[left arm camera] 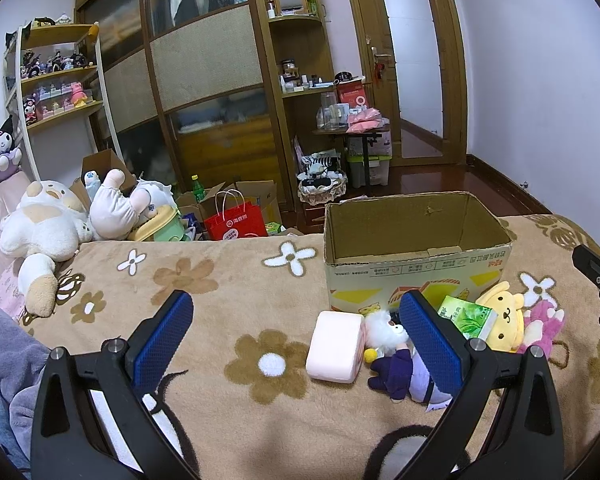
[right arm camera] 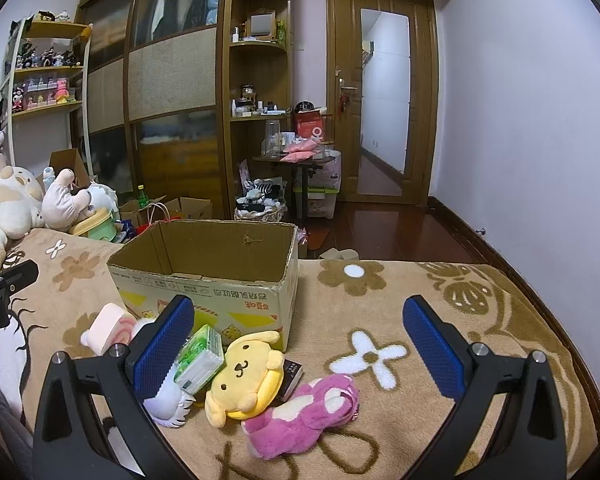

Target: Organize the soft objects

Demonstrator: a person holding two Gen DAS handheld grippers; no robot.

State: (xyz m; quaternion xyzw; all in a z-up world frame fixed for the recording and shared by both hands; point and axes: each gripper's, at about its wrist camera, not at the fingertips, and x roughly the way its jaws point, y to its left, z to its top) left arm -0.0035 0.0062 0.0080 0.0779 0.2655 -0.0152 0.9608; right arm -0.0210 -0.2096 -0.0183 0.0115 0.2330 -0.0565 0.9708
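Note:
An open cardboard box [left arm camera: 416, 268] [right arm camera: 204, 280] stands on the flowered beige blanket. In front of it lie a pink soft block [left arm camera: 334, 346] [right arm camera: 108, 326], a white-haired doll in purple [left arm camera: 396, 356], a green tissue pack [left arm camera: 470, 316] [right arm camera: 200, 356], a yellow dog plush [left arm camera: 504, 320] [right arm camera: 244, 376] and a pink bear plush [left arm camera: 542, 322] [right arm camera: 304, 412]. My left gripper [left arm camera: 296, 332] is open above the blanket, left of the pile. My right gripper [right arm camera: 300, 336] is open, with the yellow and pink plushes low between its fingers.
Big white plush toys [left arm camera: 48, 224] lie at the blanket's far left. Beyond the bed edge are a red paper bag [left arm camera: 236, 220], boxes, a wardrobe and shelves. A dark book [right arm camera: 292, 374] sits under the yellow plush. The blanket [right arm camera: 440, 320] spreads to the right.

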